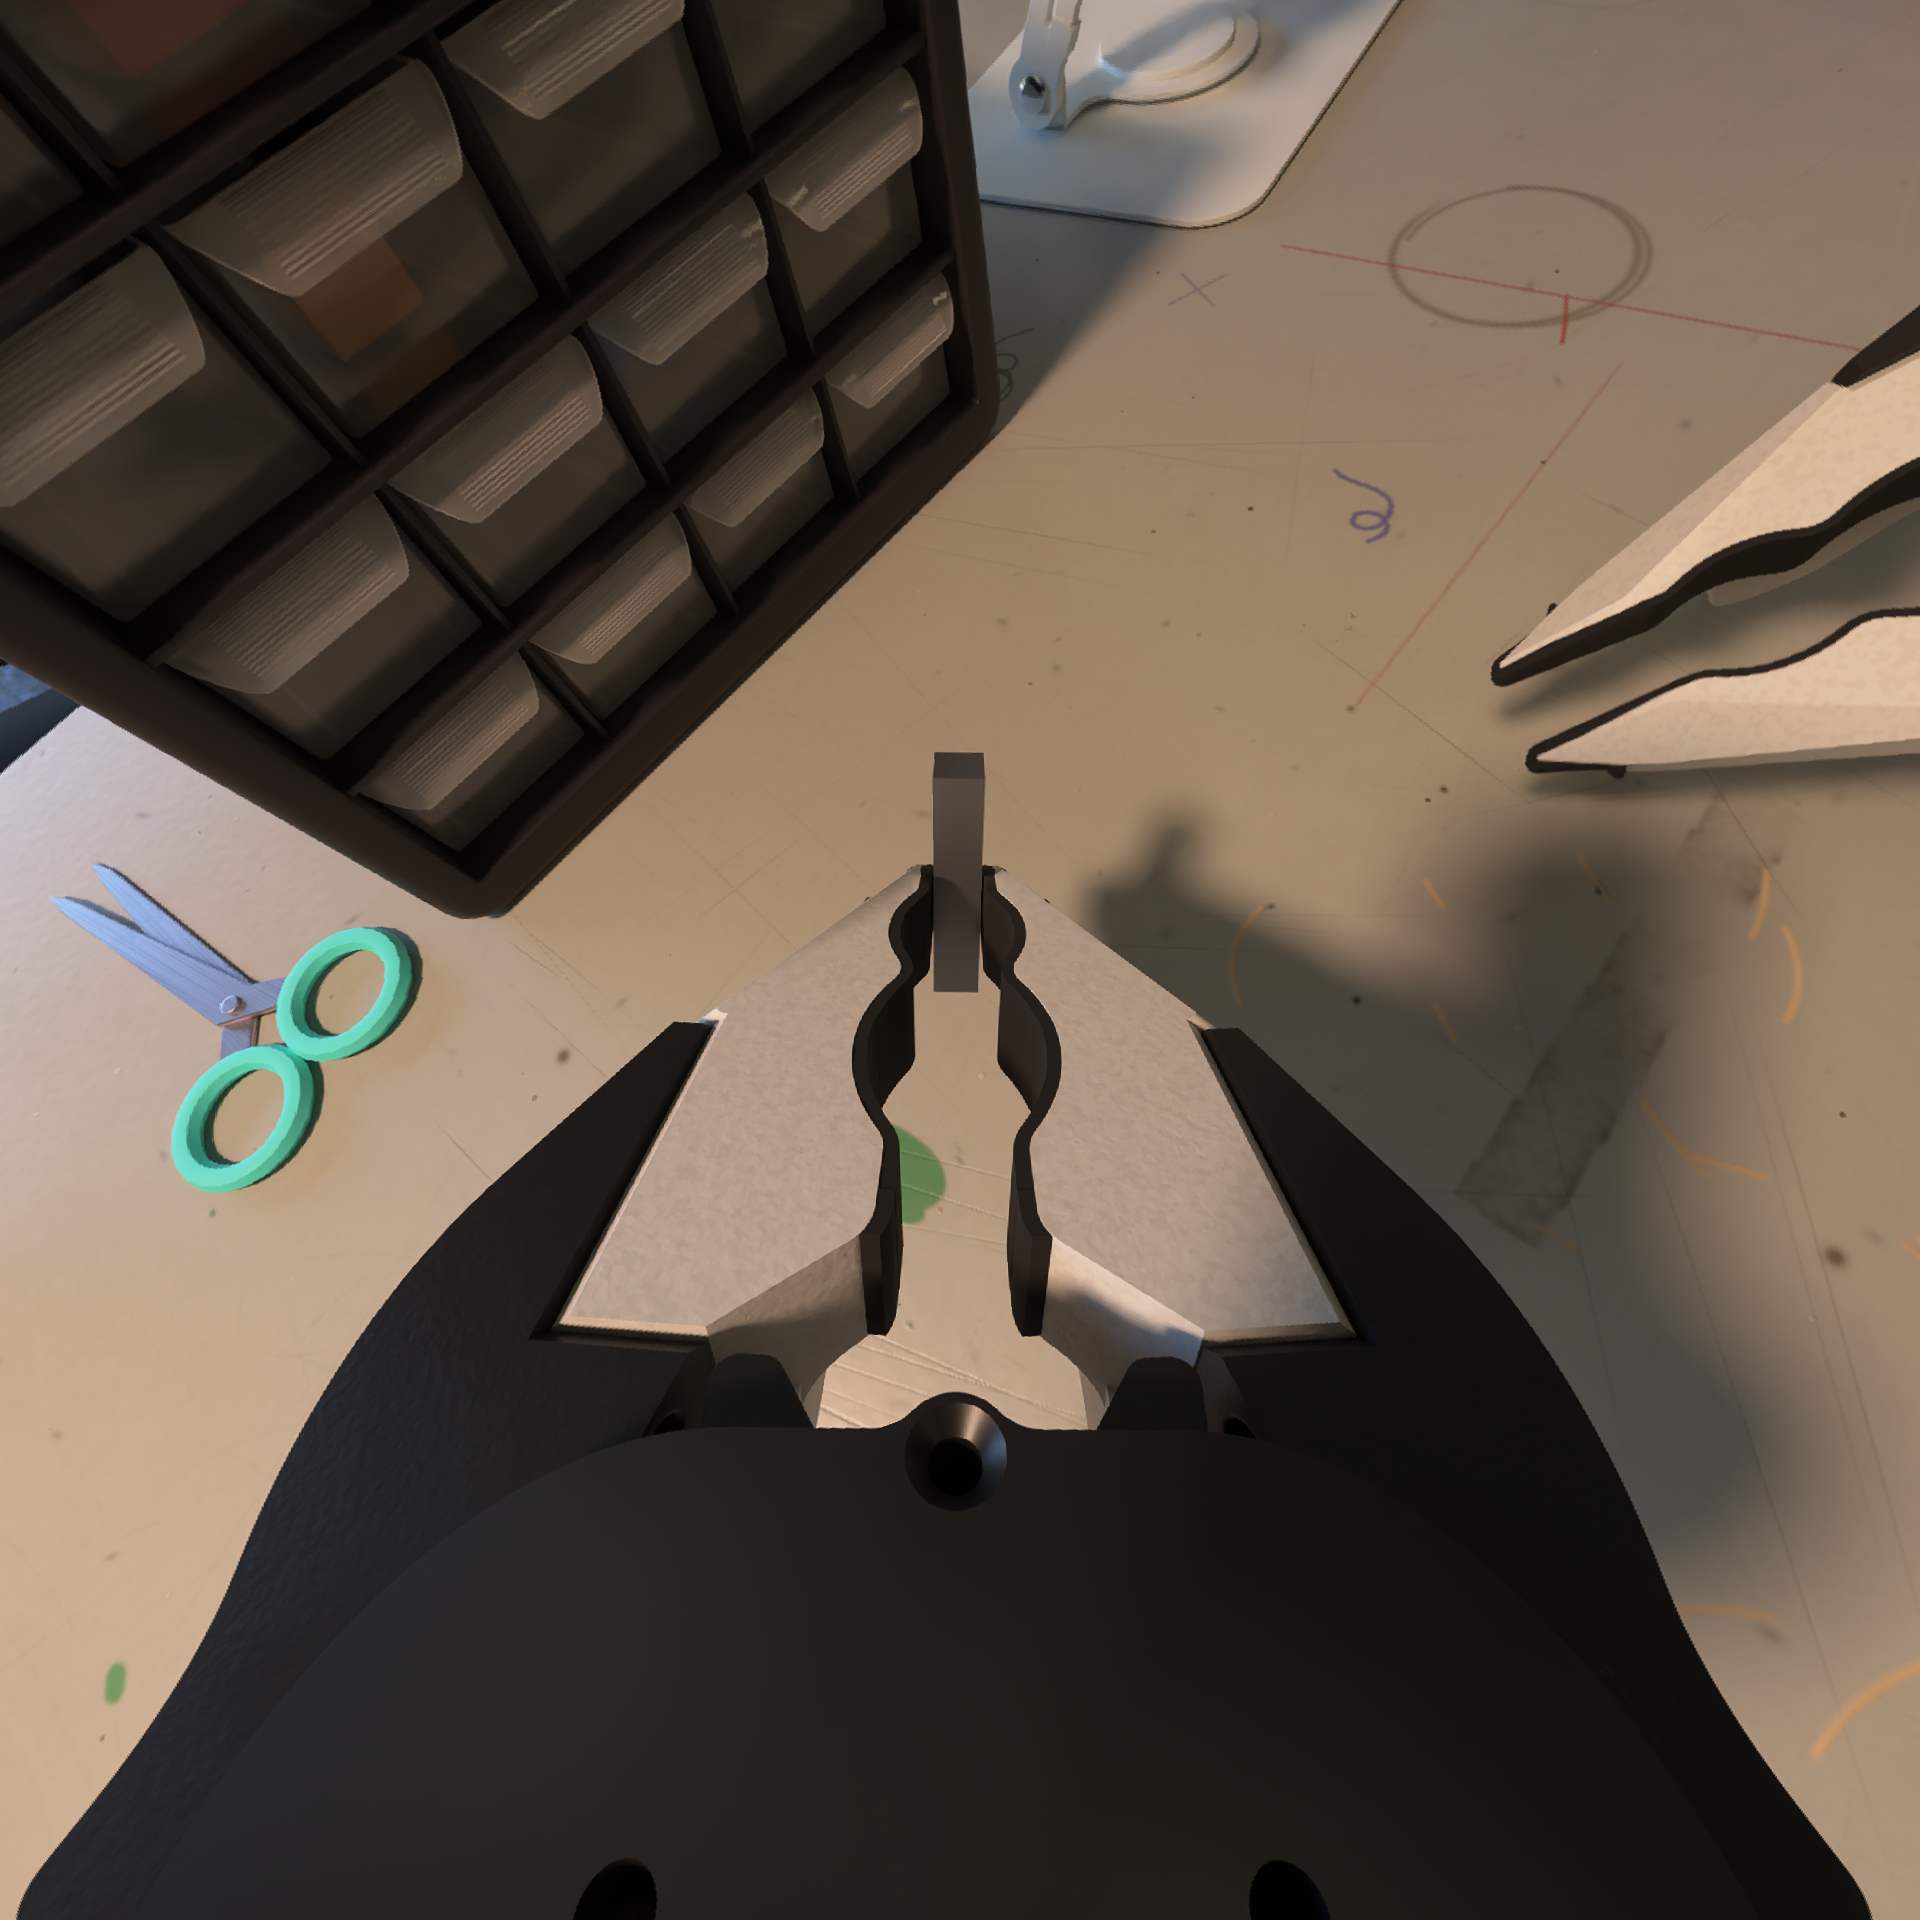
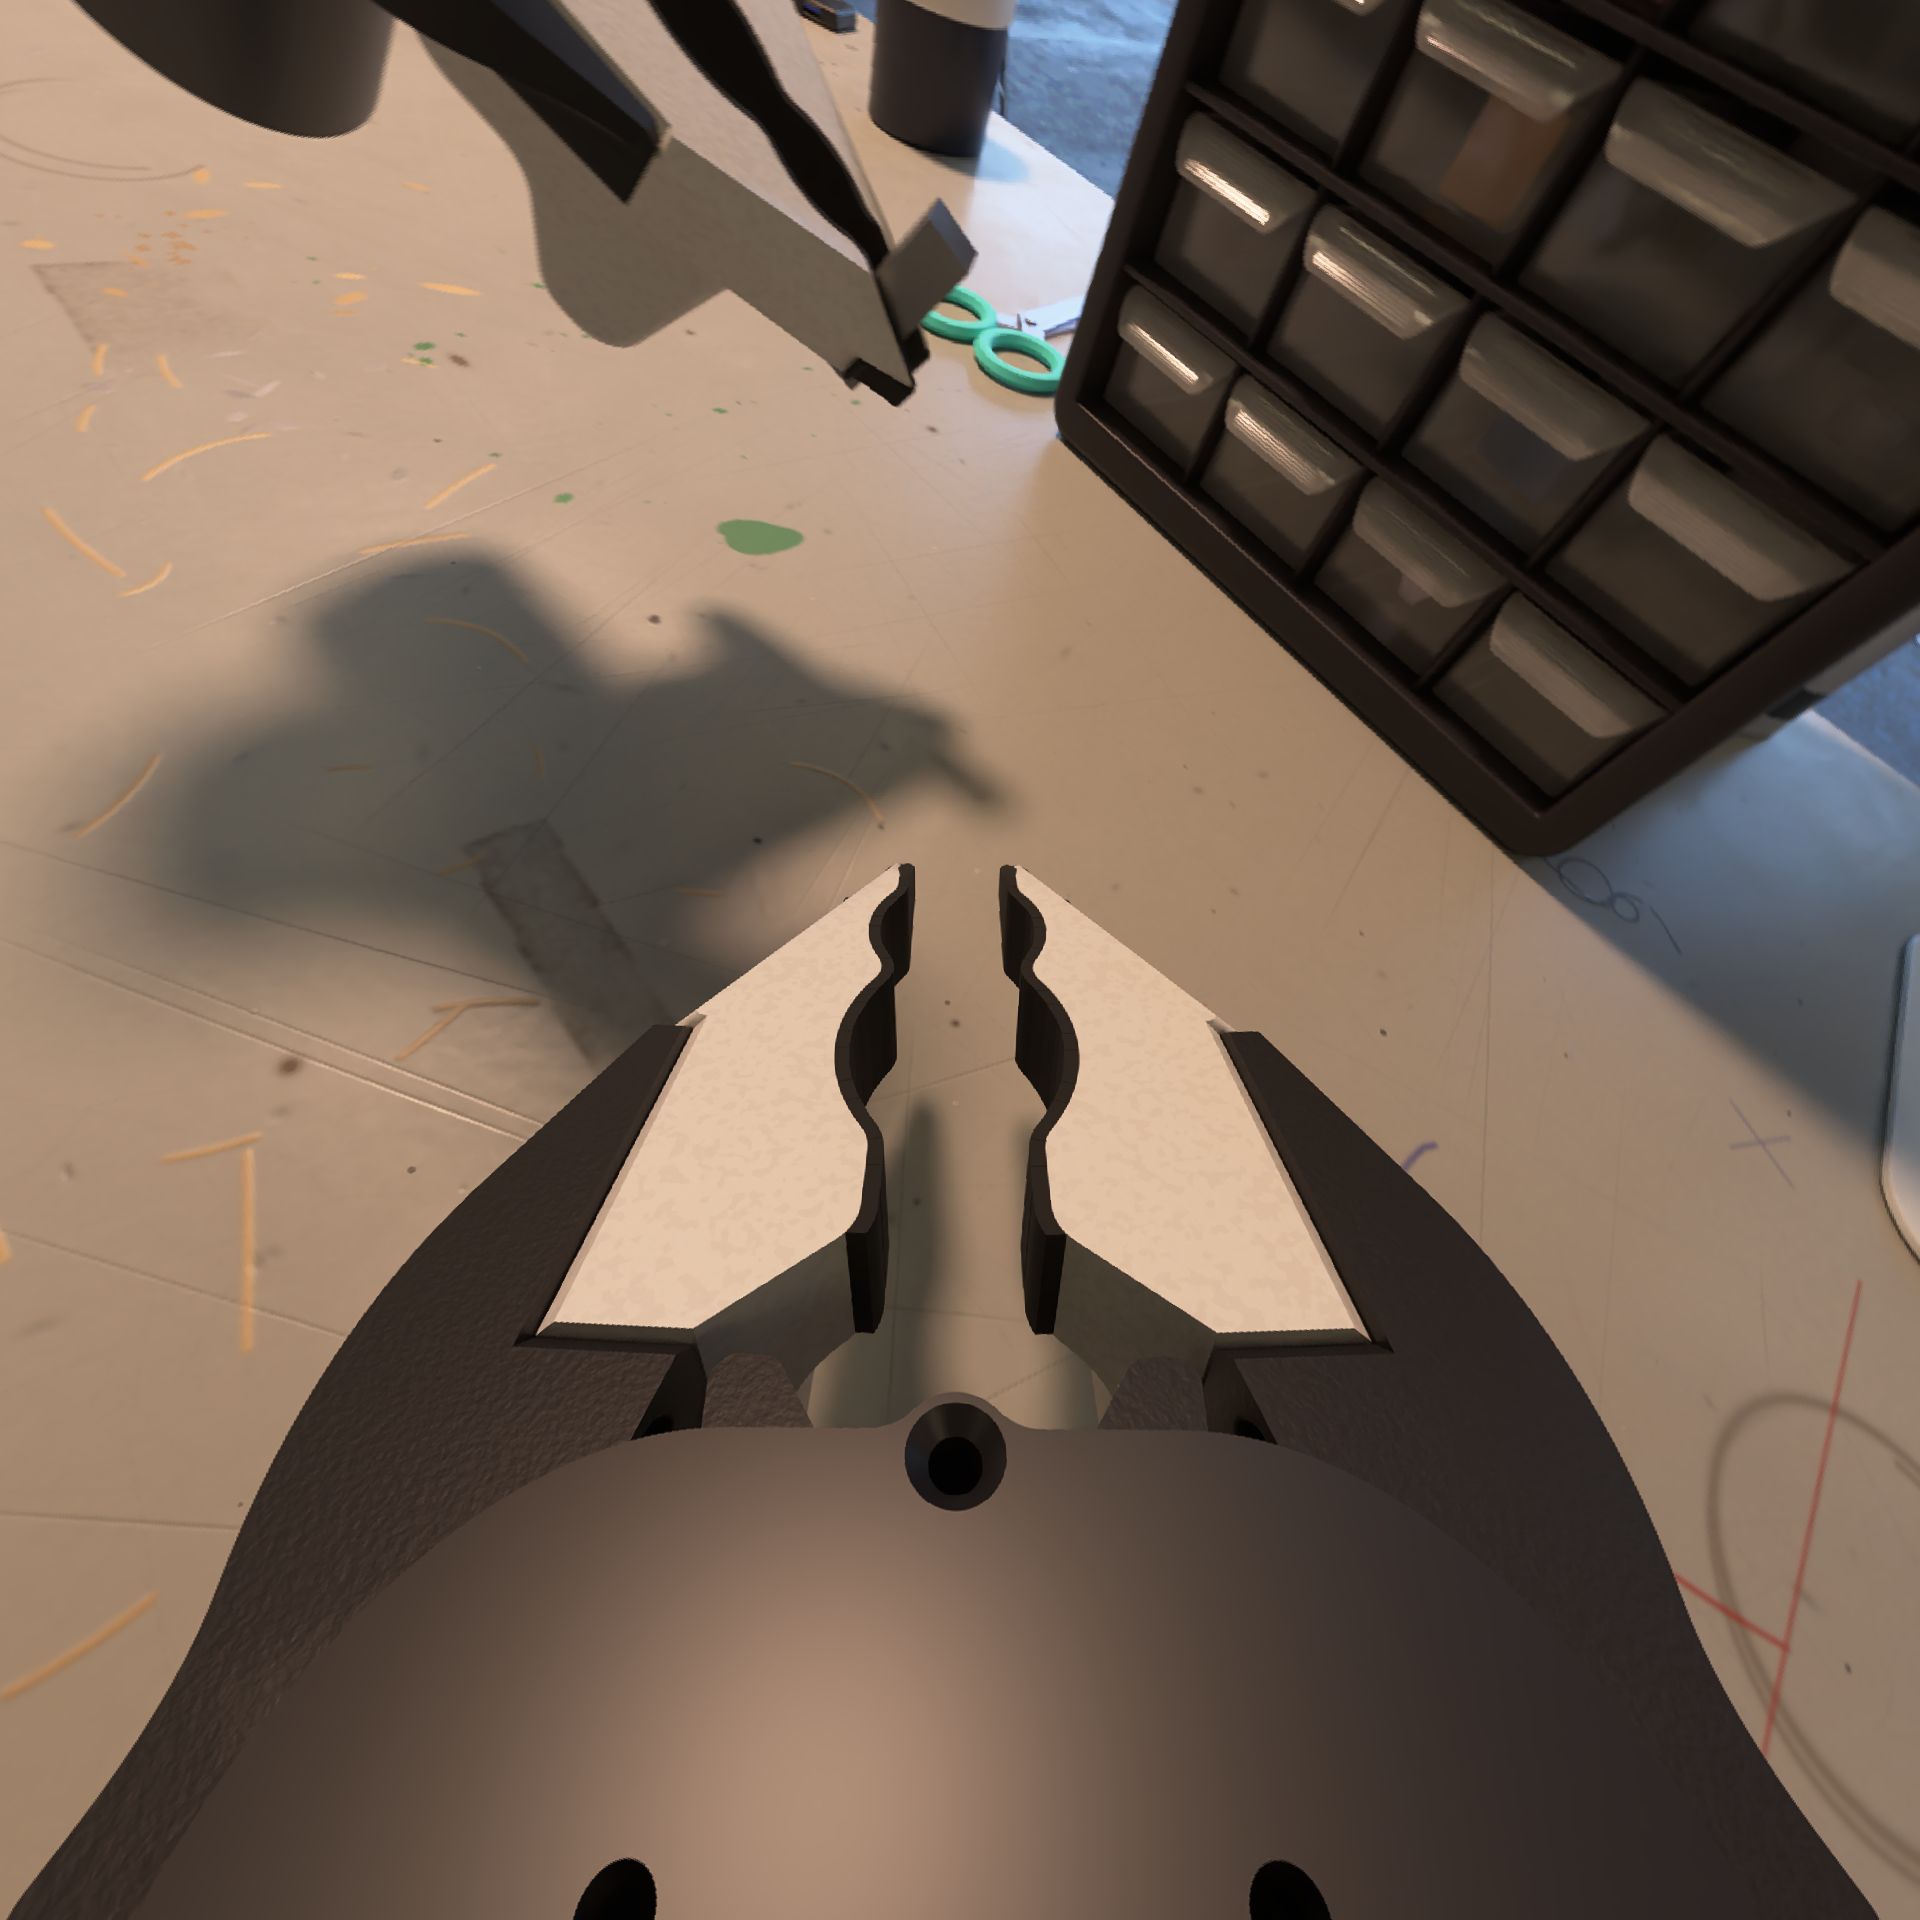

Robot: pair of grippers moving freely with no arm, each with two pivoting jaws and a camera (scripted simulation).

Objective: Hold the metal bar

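The metal bar is a short grey flat bar. My left gripper is shut on it at the fingertips and holds it above the table, with its far end sticking out past the tips. In the right wrist view the left gripper comes in from the upper left with the bar clamped at its tips, clear of the table. My right gripper is open and empty, low over the table. It also shows at the right edge of the left wrist view, apart from the bar.
A dark drawer cabinet stands at the back left, and at the upper right in the right wrist view. Green-handled scissors lie beside it. A white lamp base sits behind. A dark cylinder stands far off.
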